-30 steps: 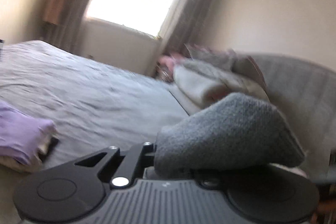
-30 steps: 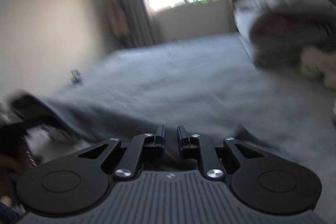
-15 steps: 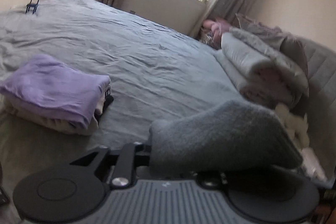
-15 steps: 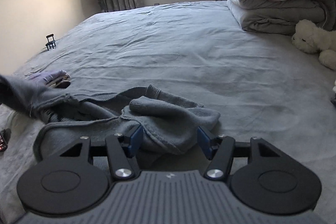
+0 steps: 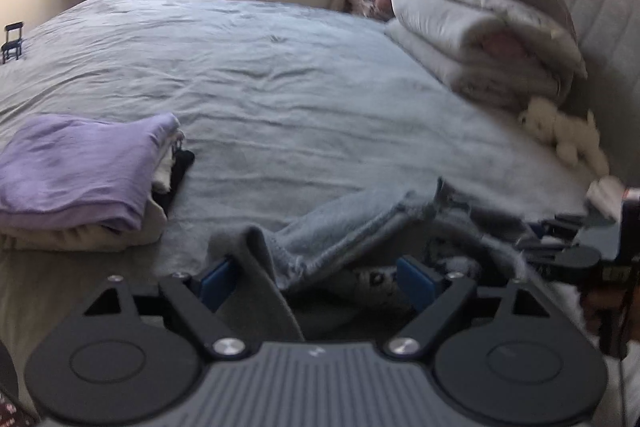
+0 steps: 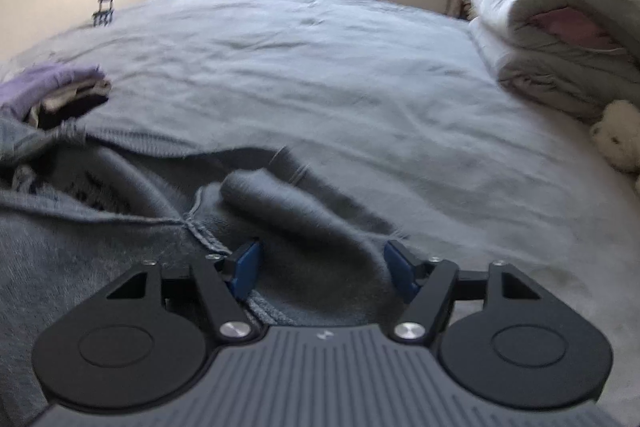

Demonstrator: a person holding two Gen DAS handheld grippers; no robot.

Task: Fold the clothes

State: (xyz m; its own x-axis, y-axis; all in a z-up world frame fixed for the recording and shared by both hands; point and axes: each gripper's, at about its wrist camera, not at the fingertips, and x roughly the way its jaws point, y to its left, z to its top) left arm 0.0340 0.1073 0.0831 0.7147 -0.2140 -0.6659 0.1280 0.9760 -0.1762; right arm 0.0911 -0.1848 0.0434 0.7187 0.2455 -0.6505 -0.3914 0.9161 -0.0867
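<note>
A crumpled grey sweater lies on the bed just in front of both grippers. My left gripper is low over it, its jaws wide and opening. A flap of the sweater drapes beside the left pad and loose cloth lies between the pads, unpressed. In the right wrist view the sweater spreads to the left. My right gripper straddles a thick rolled fold of it, jaws closing. The fold fills the gap, and I see no squeeze.
A folded stack topped by a purple garment sits on the bed to the left. A folded duvet and a white plush toy lie by the headboard at the right. A small black object stands far left.
My left gripper, shut on the lifted sweater a second ago, has tipped down and opened, and the cloth has dropped to the bed. The right gripper has opened and come down over a fold.
</note>
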